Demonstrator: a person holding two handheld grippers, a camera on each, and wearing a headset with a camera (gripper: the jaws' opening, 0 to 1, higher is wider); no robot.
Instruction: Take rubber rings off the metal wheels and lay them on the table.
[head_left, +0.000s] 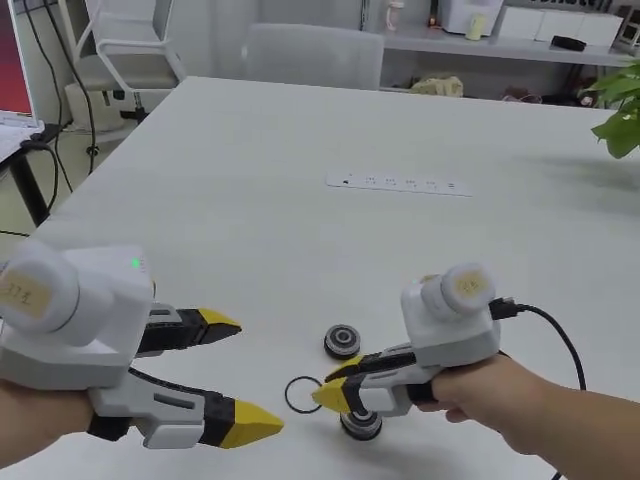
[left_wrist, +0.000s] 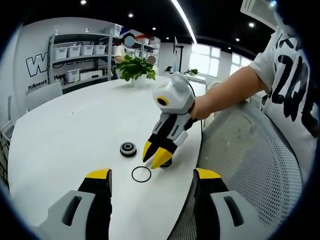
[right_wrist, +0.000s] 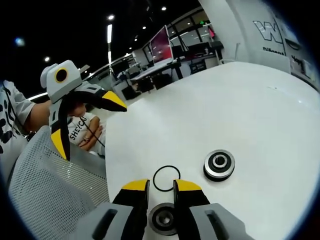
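A loose black rubber ring (head_left: 303, 393) (left_wrist: 141, 174) (right_wrist: 166, 178) lies flat on the white table (head_left: 300, 200). A metal wheel (head_left: 342, 340) (left_wrist: 128, 149) (right_wrist: 219, 165) with its dark ring on stands beyond it. A second wheel (head_left: 360, 425) (right_wrist: 162, 218), bare grey metal, lies right under my right gripper (head_left: 335, 385) (left_wrist: 155, 155) (right_wrist: 161, 186), whose jaws stand a narrow gap apart just over it, holding nothing I can see. My left gripper (head_left: 240, 372) (left_wrist: 153, 174) (right_wrist: 87, 122) is wide open and empty, left of the ring.
A white power strip (head_left: 400, 184) lies mid-table, far from the work. A potted plant (head_left: 620, 110) stands at the right edge, a grey chair (head_left: 310, 55) behind the far edge. The table's near edge runs just below the wheels; a mesh chair (left_wrist: 240, 165) stands beside it.
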